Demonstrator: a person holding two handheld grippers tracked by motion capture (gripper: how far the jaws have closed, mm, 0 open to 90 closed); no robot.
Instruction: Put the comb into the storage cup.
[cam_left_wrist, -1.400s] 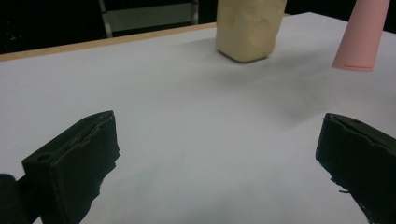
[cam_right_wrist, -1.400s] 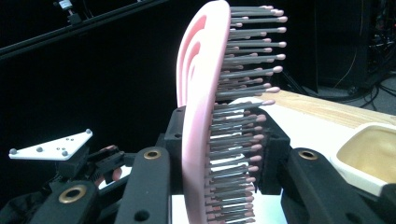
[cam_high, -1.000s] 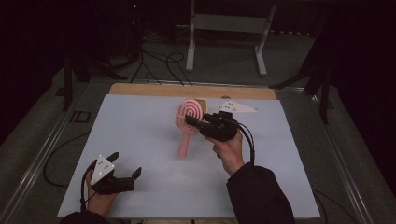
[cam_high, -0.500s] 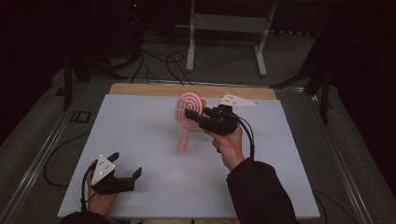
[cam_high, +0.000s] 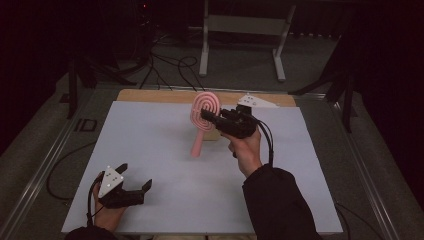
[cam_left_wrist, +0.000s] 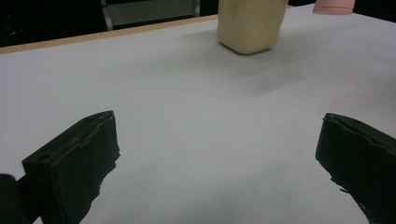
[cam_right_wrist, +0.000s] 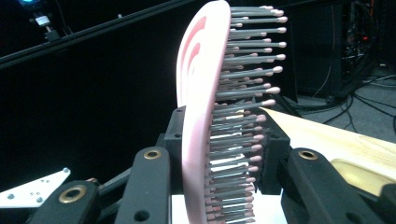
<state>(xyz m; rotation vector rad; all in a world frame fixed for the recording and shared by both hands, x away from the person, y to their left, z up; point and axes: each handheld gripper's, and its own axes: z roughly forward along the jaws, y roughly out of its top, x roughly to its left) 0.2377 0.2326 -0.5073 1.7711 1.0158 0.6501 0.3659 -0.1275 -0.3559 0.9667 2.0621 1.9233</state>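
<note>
While the right hand-held gripper (cam_high: 210, 119) lifts the hairbrush (cam_high: 204, 117), forearm angles inward.

High view above the near edge, looking forward and down over the whole worktop (cam_high: 165, 150), left gripper view low, skimming its surface toward the far edge, right gripper view close on the pink brush (cam_right_wrist: 205, 116), also upper centre of the high view

Dark room, grey floor (cam_high: 165, 70) – trailing cables (cam_high: 170, 62), metal stand (cam_high: 245, 30)
</note>
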